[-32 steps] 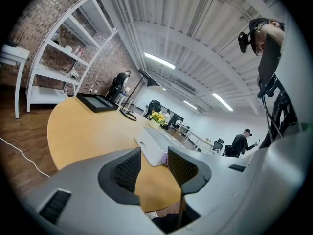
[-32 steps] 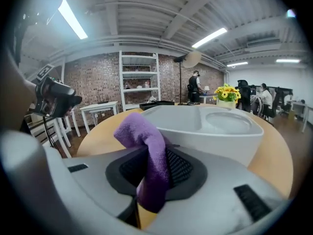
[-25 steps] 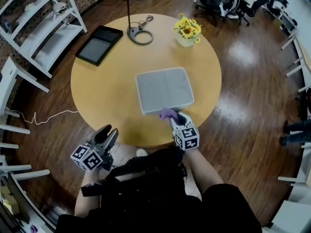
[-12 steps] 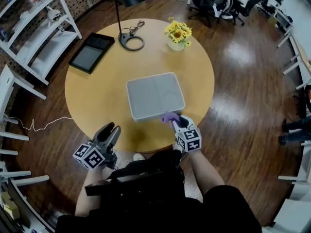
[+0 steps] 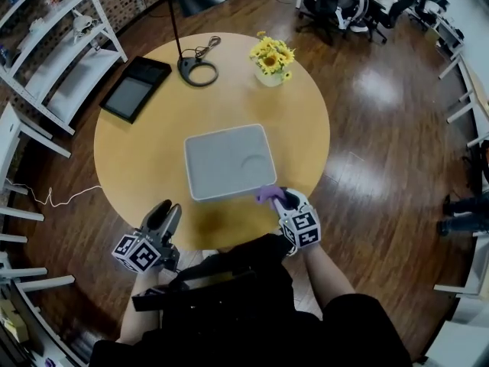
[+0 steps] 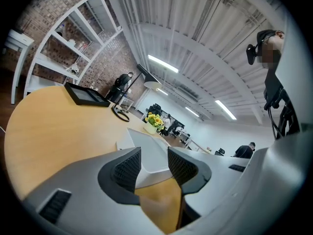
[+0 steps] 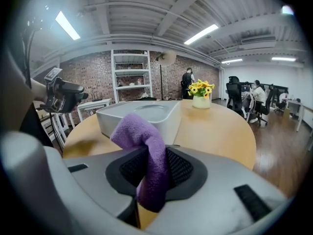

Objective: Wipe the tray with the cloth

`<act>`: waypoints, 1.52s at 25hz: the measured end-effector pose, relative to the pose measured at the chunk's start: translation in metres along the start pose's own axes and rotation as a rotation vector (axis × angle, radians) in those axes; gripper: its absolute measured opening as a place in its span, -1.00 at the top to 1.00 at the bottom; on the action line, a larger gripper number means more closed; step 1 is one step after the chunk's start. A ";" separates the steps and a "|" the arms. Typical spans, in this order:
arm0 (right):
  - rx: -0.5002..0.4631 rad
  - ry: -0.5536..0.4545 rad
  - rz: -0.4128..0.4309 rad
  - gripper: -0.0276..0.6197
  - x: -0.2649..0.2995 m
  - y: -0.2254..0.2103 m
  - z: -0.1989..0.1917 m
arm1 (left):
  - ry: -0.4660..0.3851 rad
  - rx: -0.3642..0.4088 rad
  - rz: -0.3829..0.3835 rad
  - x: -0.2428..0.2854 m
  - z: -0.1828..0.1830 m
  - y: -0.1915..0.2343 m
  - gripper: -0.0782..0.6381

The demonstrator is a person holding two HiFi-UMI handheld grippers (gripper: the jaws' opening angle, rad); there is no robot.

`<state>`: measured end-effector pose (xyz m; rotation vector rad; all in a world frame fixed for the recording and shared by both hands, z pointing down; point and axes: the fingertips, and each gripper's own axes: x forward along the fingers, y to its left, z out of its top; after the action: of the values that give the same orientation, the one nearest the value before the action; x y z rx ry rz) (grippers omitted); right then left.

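Note:
A grey rectangular tray [image 5: 229,161] lies in the middle of the round wooden table [image 5: 145,159]. My right gripper [image 5: 280,199] is at the tray's near right corner, shut on a purple cloth [image 5: 267,194]. In the right gripper view the cloth [image 7: 146,151] bulges up from between the pads, with the tray [image 7: 142,112] just ahead. My left gripper [image 5: 165,208] hovers at the table's near edge, left of the tray, shut and holding nothing. In the left gripper view its jaws [image 6: 154,158] point across the table at the tray [image 6: 146,148].
A black tablet [image 5: 135,89], a lamp base with cable [image 5: 197,71] and a vase of yellow flowers [image 5: 270,58] stand at the table's far side. White shelving [image 5: 61,52] is at the far left, office chairs [image 5: 328,6] beyond the table.
The right gripper with the cloth has shifted along the tray's near edge toward its right corner. The head view has swung, so everything sits further left. The left gripper has barely moved.

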<state>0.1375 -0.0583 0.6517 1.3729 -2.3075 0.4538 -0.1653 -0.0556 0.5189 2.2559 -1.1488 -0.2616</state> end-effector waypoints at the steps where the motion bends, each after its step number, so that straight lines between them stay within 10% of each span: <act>1: -0.011 0.007 0.018 0.64 0.000 -0.003 0.000 | -0.009 -0.006 0.021 0.004 -0.001 0.001 0.33; 15: 0.177 -0.080 0.212 0.63 0.053 -0.119 0.094 | -0.162 0.045 0.180 0.054 0.011 -0.046 0.33; 23: 0.732 0.104 0.561 0.63 0.146 -0.114 0.128 | -0.234 0.012 0.318 0.023 -0.005 -0.051 0.33; 29: 0.978 0.205 0.584 0.64 0.146 -0.108 0.099 | -0.184 -0.024 0.308 0.016 -0.021 -0.034 0.33; 38: 1.024 0.179 0.590 0.64 0.099 -0.088 0.071 | -0.138 -0.009 0.235 0.021 -0.001 -0.001 0.33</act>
<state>0.1596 -0.2067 0.6463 0.8519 -2.3429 2.0446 -0.1510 -0.0712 0.5213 2.0968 -1.4678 -0.3313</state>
